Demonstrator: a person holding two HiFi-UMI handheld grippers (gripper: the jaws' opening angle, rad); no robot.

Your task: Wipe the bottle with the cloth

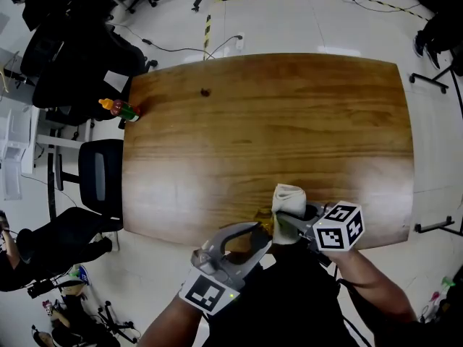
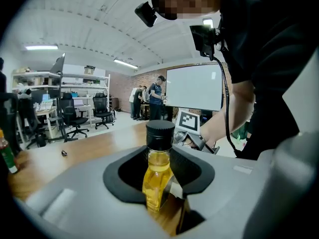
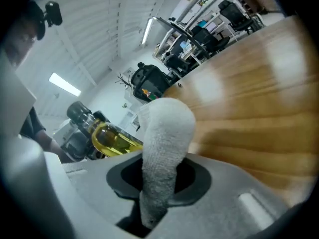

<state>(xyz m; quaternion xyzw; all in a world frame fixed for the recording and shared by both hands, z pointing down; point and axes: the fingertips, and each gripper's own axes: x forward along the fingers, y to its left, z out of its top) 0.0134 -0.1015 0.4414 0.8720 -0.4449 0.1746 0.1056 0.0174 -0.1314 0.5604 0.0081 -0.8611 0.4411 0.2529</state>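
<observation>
- Bottle [image 2: 158,176], yellow liquid and black cap, stands upright at the near desk [image 1: 289,121] edge, pinched in the left claw [image 1: 255,235].
- Right claw [image 3: 158,185] pinches the cloth [image 3: 167,133] just beside the bottle.
- Sauce bottle [image 1: 119,108] and a dark speck [image 1: 205,92] lie well apart at the far-left corner.

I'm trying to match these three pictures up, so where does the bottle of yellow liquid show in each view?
Head view: bottle low centre, mostly hidden, just left of the cloth.
Left gripper view: dead centre, black cap on top.
Right gripper view: left of centre, tilted, left of the cloth.
Shared landmark: the wooden table, in all three.
</observation>
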